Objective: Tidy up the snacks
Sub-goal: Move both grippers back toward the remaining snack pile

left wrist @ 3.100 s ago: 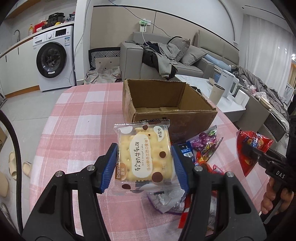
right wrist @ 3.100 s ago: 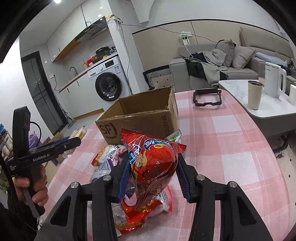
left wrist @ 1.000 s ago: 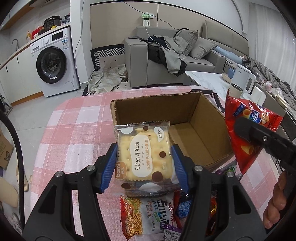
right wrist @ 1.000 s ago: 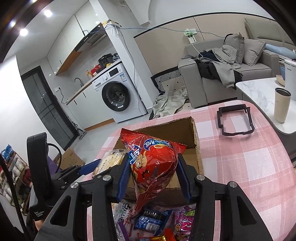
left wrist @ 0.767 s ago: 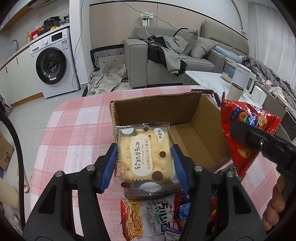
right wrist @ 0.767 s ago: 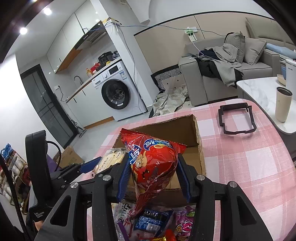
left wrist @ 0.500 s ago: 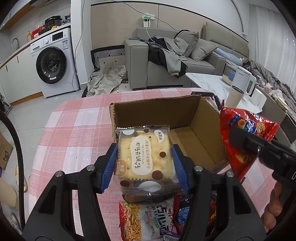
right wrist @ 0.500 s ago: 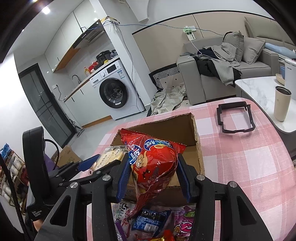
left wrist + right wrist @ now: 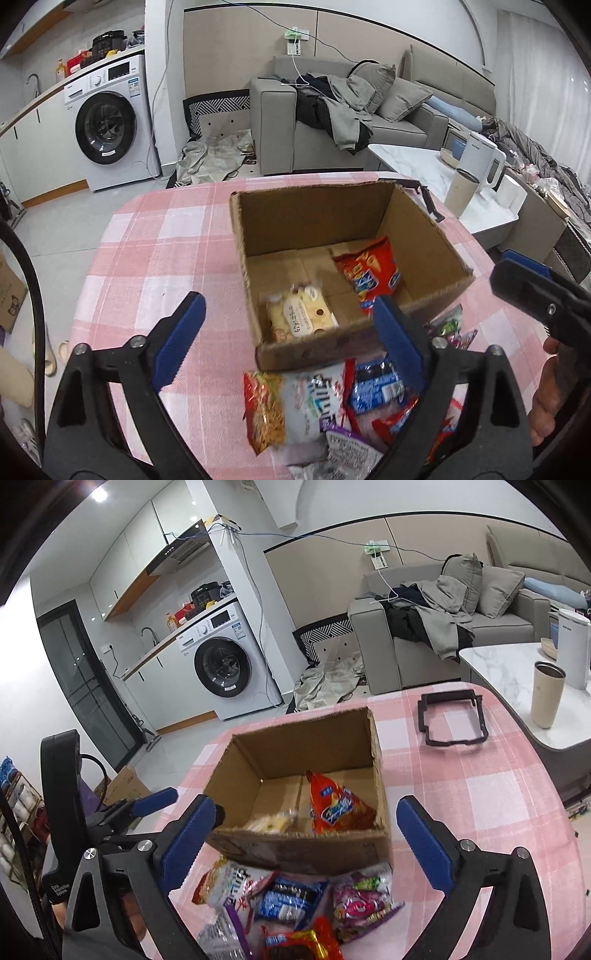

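Both claws are seen springing apart, and nothing is left between the blue pads of either one. In the left wrist view the left gripper (image 9: 288, 332) is spread wide at the bottom of the frame, its jaws opening with only the near wall of the cardboard box (image 9: 424, 236) showing between them. The yellow biscuit pack (image 9: 301, 314) is found lying on the box floor, low centre, close to that near wall; the red snack bag (image 9: 369, 271) is resting just to its right, further back. Judged from this, both are released where they were meant to land.

In the right wrist view the right gripper (image 9: 306, 834) is likewise opening and empty, held over the near rim. The loose snack pile (image 9: 288, 904) is heaped on the pink checked tablecloth (image 9: 498, 794) right against the box front, along the lower edge of the frame. Plenty of bare box floor is left toward the far wall. The black frame (image 9: 452, 720) is kept well apart, upper right, so room for withdrawing and reaching down looks free.
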Motion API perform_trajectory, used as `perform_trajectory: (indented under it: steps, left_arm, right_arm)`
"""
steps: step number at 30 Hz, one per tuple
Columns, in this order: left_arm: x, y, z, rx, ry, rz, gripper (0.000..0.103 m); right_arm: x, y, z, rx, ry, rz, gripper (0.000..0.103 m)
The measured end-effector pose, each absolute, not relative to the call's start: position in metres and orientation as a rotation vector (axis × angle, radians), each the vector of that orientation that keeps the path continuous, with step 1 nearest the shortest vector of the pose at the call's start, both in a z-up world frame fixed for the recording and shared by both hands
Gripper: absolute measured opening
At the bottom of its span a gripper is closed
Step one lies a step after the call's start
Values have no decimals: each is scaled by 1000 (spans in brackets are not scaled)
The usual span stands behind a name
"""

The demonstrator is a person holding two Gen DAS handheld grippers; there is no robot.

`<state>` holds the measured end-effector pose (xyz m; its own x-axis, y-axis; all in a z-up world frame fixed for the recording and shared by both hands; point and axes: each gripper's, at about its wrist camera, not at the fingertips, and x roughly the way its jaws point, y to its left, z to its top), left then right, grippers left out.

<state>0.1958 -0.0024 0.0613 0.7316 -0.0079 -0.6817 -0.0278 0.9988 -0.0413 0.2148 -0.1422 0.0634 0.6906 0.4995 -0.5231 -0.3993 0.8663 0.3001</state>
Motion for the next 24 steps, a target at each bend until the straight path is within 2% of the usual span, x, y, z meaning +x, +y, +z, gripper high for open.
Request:
perform_trajectory:
  steps: [1, 13, 24]
  left_arm:
    - [189, -2, 62, -46, 745, 22, 102]
    - [121, 0, 60, -46, 716, 17, 102]
    - [91, 0, 58, -68, 722, 14, 102]
  right_arm:
    - [212, -144, 62, 163, 637, 506, 102]
    - [165, -165, 49, 150, 628, 479, 103]
    - [138, -172, 33, 116, 666, 478, 103]
